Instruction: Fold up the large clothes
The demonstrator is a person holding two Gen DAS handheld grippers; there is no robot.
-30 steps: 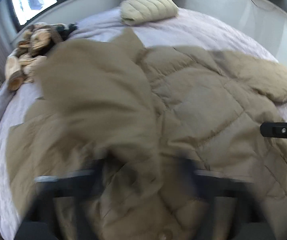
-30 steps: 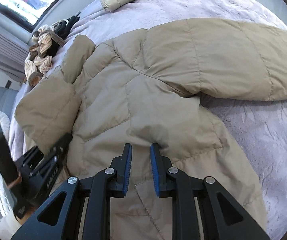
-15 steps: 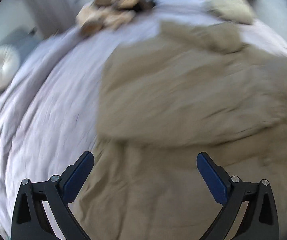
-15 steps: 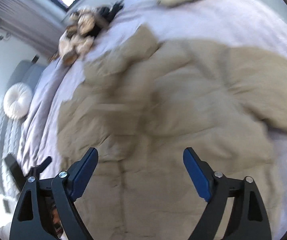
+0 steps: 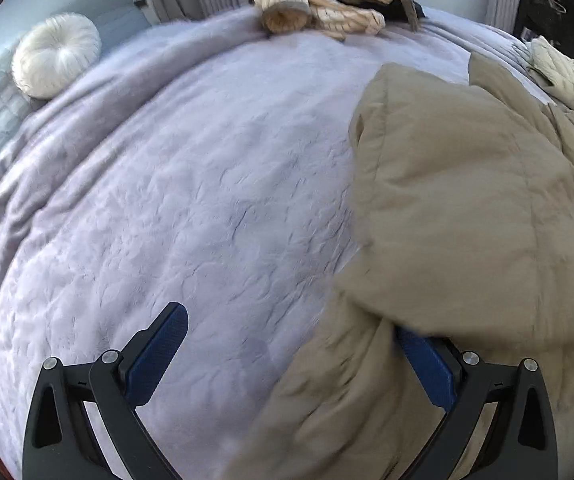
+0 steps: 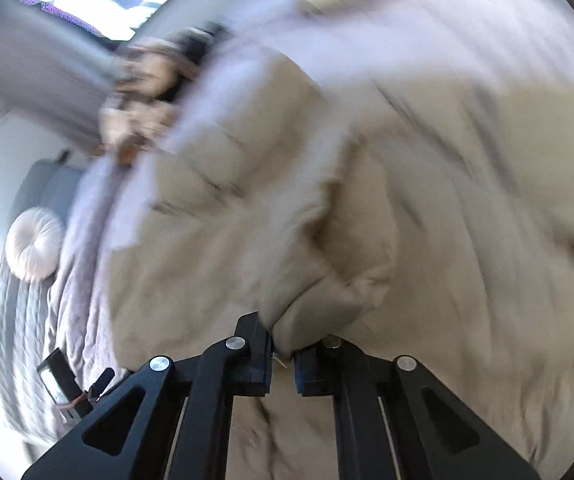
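Observation:
A large beige quilted puffer jacket [image 5: 467, 220] lies on a lilac bedspread [image 5: 187, 200], filling the right of the left wrist view. My left gripper [image 5: 291, 344] is open wide and empty at the jacket's left edge; a fold of the jacket covers the tip of its right finger. In the blurred right wrist view, the jacket [image 6: 427, 208] fills most of the frame. My right gripper [image 6: 283, 356] is shut on a bunched fold of it, which rises from between the jaws.
A pile of striped and dark clothes [image 5: 327, 4] lies at the bed's far edge. A folded cream puffer garment [image 5: 563, 72] sits at far right. A round white cushion [image 5: 55, 56] rests on a grey seat at far left.
My right gripper, open half a second ago, has shut on a fold of the jacket. My left gripper stayed open and swung left toward the bare bedspread at the jacket's edge.

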